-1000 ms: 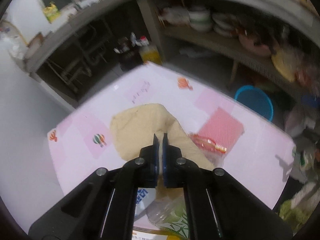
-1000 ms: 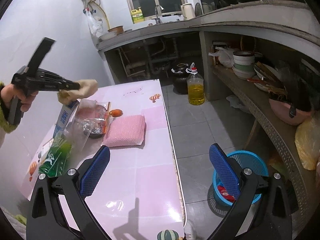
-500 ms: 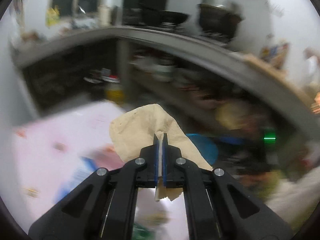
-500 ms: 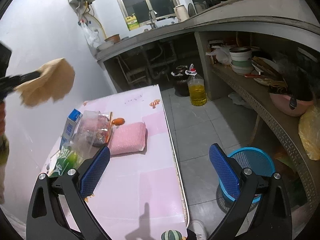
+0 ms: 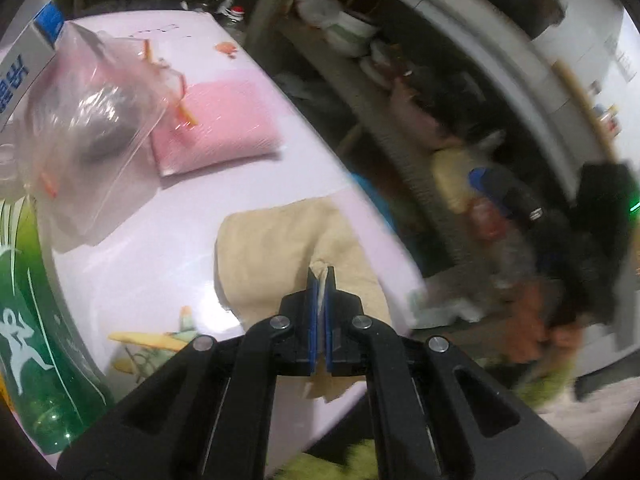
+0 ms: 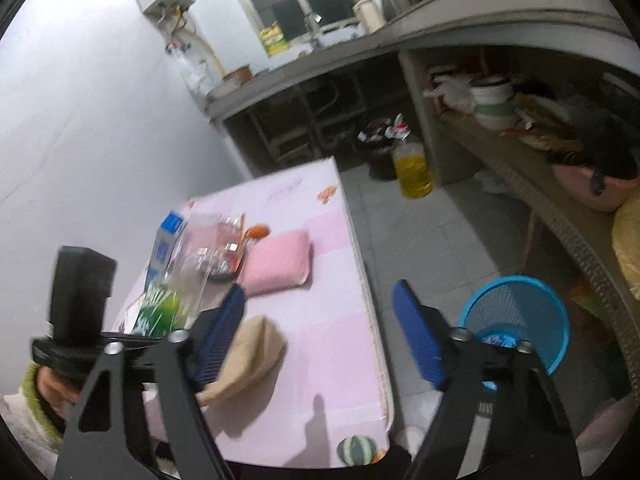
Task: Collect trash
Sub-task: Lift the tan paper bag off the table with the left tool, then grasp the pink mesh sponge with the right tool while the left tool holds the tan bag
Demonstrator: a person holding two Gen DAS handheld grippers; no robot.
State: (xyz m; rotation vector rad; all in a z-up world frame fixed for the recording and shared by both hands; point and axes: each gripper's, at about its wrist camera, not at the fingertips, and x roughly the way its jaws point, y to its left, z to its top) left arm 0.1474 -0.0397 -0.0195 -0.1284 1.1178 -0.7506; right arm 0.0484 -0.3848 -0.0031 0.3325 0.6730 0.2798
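On the pink counter (image 6: 332,344) lies a beige cloth (image 5: 280,248), clenched by the left tool (image 5: 319,276). Right tool (image 6: 320,336) hovers above, jaws closing on nothing, near a blue basket (image 6: 520,312).

Left tongs (image 5: 319,276) clamped shut; right tongs (image 6: 320,328) closing, empty.

Left gripper (image 5: 320,276): black angular linkage arms joined by round silver screws, carrying flat blue pads. Right gripper (image 6: 320,332): the same black arms and silver screws, with ribbed blue pads (image 6: 416,336). Left hand (image 6: 52,386): emerges from a fuzzy green cuff over a pale sleeve (image 6: 24,420).
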